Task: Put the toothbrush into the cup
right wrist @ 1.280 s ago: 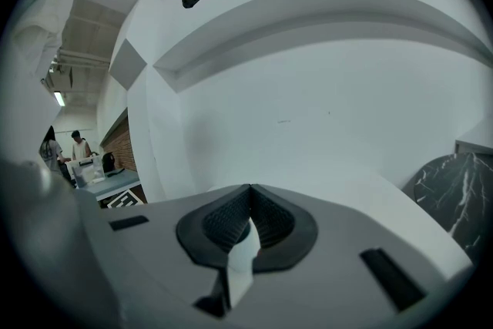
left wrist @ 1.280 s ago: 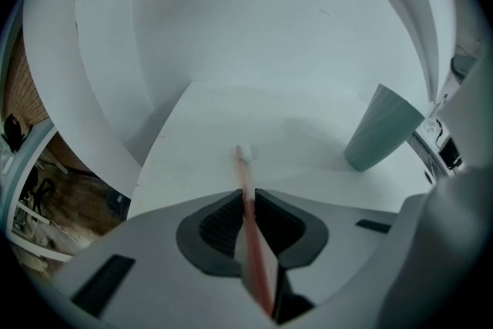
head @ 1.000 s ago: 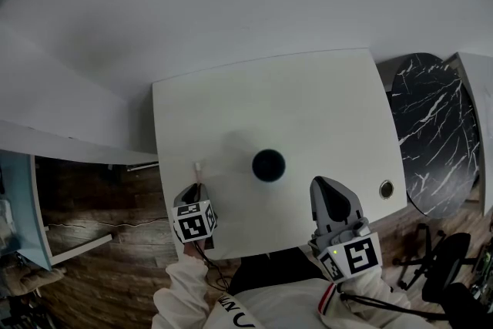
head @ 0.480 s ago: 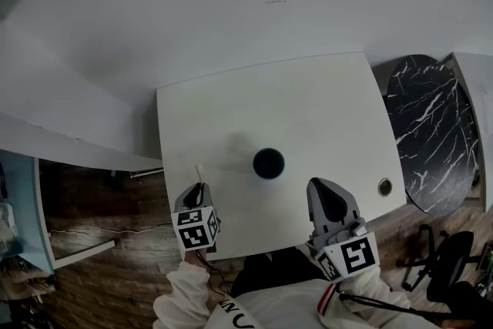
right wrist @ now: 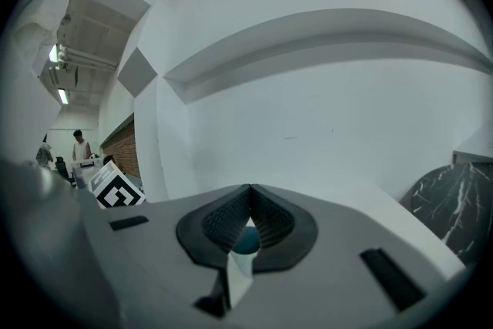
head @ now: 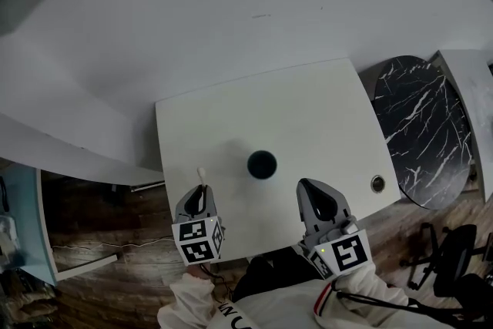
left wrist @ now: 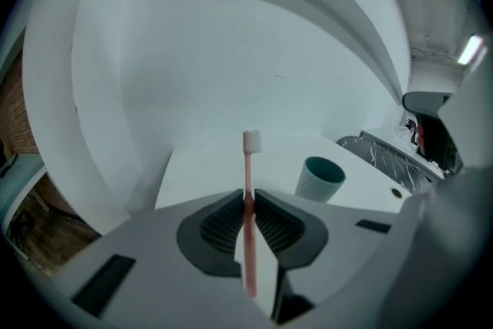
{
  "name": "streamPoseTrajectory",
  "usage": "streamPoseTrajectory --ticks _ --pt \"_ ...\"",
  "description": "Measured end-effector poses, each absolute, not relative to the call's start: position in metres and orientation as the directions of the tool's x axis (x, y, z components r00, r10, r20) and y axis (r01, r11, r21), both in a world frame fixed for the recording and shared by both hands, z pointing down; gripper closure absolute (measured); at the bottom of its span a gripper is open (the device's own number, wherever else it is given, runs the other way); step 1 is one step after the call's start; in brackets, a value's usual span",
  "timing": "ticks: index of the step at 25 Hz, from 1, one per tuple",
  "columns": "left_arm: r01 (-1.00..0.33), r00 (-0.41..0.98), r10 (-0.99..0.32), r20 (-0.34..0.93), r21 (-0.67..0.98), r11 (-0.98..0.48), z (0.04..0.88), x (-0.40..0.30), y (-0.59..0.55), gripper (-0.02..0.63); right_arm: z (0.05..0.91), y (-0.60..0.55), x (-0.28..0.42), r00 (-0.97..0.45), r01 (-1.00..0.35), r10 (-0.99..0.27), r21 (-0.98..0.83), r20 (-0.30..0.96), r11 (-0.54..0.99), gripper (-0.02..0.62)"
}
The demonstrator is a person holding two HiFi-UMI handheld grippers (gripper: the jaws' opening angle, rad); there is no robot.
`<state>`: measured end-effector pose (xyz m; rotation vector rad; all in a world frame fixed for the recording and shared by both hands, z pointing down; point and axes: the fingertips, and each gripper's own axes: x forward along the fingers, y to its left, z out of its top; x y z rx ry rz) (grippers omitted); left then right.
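My left gripper point(head: 197, 196) point(left wrist: 248, 204) is shut on a pink toothbrush point(left wrist: 248, 173), whose white bristle head point(head: 202, 172) sticks out ahead of the jaws above the white table point(head: 308, 112). The teal cup point(head: 262, 164) point(left wrist: 319, 179) stands upright mid-table, to the right of and beyond the brush head. My right gripper point(head: 314, 196) point(right wrist: 248, 208) hovers near the table's front edge, right of the cup, with its jaws closed tip to tip and nothing held. Through the small gap below its tips the cup point(right wrist: 246, 241) shows.
A round cable hole point(head: 377, 183) sits near the table's right front corner. A black marble-patterned surface point(head: 420, 127) adjoins the table on the right. White wall rises behind the table. Wooden floor point(head: 100, 243) lies to the left.
My left gripper has lifted with the toothbrush, which now hangs off the table and points more forward. The right gripper rose slightly.
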<state>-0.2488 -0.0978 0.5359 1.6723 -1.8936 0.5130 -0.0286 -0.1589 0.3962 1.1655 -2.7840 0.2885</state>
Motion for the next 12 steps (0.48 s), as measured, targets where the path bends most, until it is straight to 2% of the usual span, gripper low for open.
streamPoseTrajectory --ticks 12 --pt "-0.994 -0.039 -0.895 0.443 0.078 0.082 0.436 -0.222 -0.103 0.551 0.364 -0.15 -0.028 -0.693 -0.721 -0.713 -0.101 0.107 0.686 0.592"
